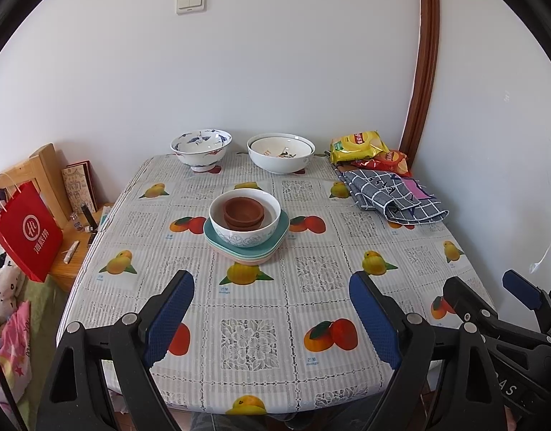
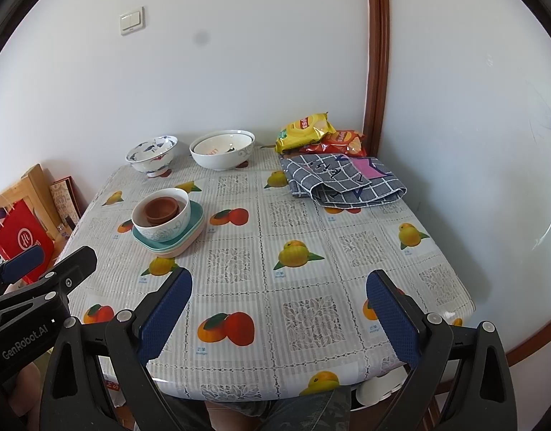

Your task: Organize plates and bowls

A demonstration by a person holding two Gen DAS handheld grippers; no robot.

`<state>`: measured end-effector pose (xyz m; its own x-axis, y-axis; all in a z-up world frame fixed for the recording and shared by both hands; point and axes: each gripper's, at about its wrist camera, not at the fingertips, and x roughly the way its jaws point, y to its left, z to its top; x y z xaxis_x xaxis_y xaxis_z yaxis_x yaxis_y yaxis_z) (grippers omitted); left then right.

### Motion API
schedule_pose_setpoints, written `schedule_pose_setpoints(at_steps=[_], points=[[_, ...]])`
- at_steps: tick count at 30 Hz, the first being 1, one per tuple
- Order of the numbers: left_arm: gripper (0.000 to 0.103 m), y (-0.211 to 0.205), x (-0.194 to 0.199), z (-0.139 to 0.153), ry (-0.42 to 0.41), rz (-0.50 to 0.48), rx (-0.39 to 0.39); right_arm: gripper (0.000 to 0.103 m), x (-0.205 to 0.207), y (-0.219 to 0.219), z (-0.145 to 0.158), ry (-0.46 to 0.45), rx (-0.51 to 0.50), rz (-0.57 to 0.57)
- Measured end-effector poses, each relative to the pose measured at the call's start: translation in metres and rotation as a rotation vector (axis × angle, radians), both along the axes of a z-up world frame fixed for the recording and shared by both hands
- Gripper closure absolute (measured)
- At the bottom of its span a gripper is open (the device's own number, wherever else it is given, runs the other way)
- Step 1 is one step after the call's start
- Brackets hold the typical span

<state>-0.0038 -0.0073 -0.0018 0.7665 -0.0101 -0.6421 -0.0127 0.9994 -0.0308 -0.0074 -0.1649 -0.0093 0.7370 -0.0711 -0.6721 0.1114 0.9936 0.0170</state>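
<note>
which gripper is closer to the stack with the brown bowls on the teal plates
Left. The left gripper points straight at the stack from the table's near edge, open. The right gripper sits further right, so the stack lies off to its left; also open.

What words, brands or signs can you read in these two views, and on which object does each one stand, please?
"GenRobot.AI": black body of the left gripper in the right wrist view.
"mango": small blue caption under fruit prints on the fruit-patterned tablecloth.
Red paper bag: white round logo and Chinese characters, too blurred to quote.
Yellow snack bag: red logo, unreadable.
Letters on the right gripper's body: partly cut off, unreadable.
</note>
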Motion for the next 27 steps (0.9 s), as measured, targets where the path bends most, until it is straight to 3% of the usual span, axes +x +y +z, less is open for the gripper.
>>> schedule_pose_setpoints(at_steps=[27], points=[[0.015,0.0012,0.0008,0.0001,-0.002,0.0,0.002,0.006,-0.001,0.0008,0.0022,-0.004,-0.001,0.001]])
